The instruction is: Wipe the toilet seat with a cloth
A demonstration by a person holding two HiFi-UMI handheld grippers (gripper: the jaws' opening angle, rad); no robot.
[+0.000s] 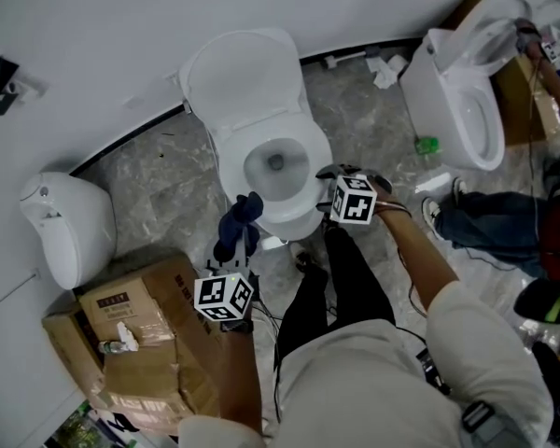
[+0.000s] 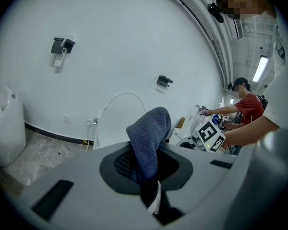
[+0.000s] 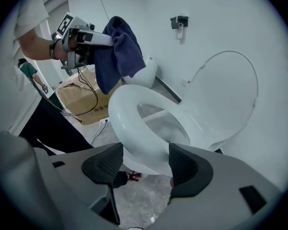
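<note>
The white toilet stands at the middle with its lid up and its seat down. A dark blue cloth hangs bunched from my left gripper, which is shut on it just in front of the bowl's left side. In the left gripper view the cloth stands up between the pads, with the lid behind it. My right gripper is at the seat's front right edge. In the right gripper view it is open, its pads straddling the seat's rim without pressing on it.
A torn cardboard box sits at the lower left beside a white urinal-like fixture. A second toilet stands at the upper right, with another person's legs stretched out near it. Cables trail on the marbled floor.
</note>
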